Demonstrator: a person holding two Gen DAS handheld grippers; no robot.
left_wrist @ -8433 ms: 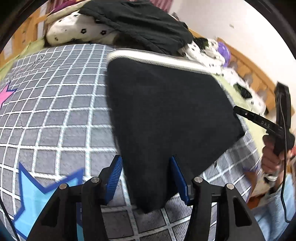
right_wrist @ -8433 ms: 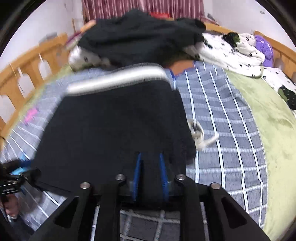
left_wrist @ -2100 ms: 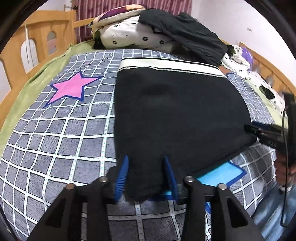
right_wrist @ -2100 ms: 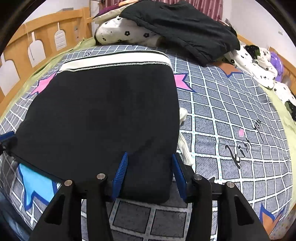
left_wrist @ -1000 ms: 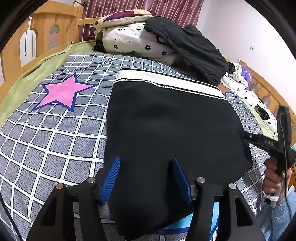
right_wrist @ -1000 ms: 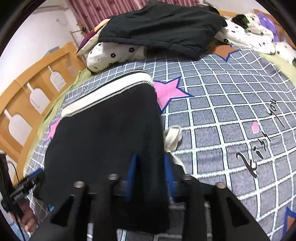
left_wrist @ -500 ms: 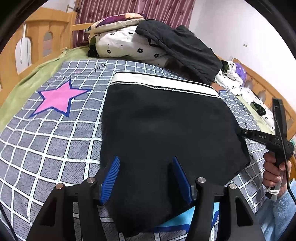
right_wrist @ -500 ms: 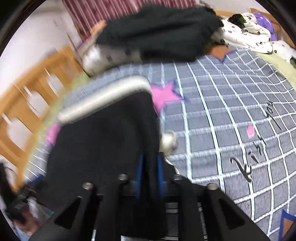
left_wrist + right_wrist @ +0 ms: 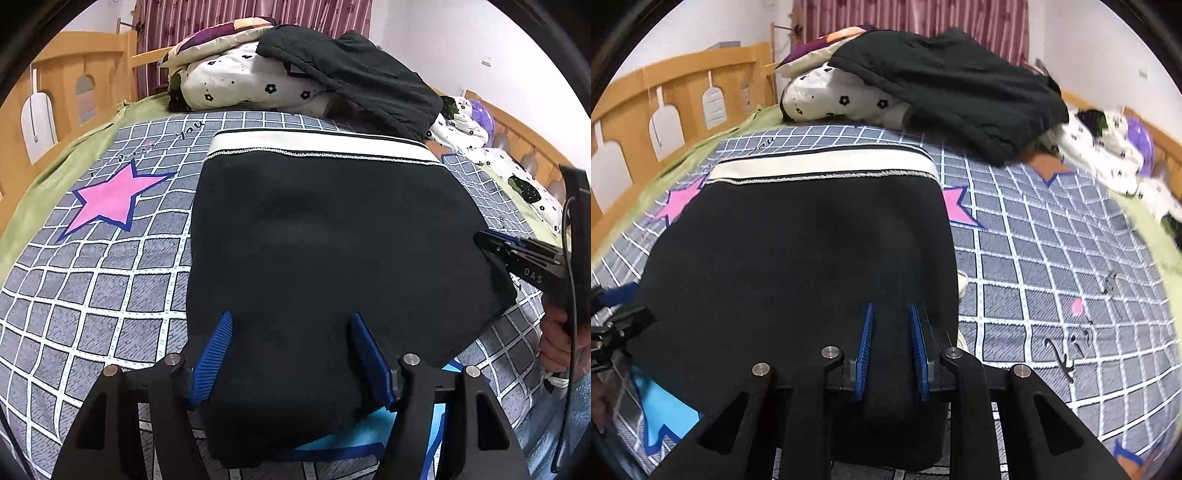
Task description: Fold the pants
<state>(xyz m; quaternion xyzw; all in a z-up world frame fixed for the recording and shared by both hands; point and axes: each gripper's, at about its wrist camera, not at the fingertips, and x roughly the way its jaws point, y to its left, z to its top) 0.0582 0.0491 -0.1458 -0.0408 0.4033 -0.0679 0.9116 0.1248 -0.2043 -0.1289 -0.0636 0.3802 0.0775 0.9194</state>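
Black pants (image 9: 325, 236) with a white waistband (image 9: 317, 144) lie folded on the bed, waistband at the far end. My left gripper (image 9: 291, 325) is wide open, its blue fingers on either side of the near left corner of the pants. My right gripper (image 9: 889, 314) is narrowed on the near right corner of the pants (image 9: 812, 251). It also shows at the right edge of the left wrist view (image 9: 517, 251). The left gripper shows at the left edge of the right wrist view (image 9: 617, 317).
The grey checked bedspread (image 9: 110, 258) has pink and blue stars. A pile of pillows and a black garment (image 9: 347, 74) lies at the head of the bed. Wooden rails (image 9: 665, 96) run along the left. A white drawstring (image 9: 962, 284) pokes out on the right.
Since a second ago my right gripper swung and lifted the near right corner of the pants slightly. The left gripper stays wide open at the near left corner.
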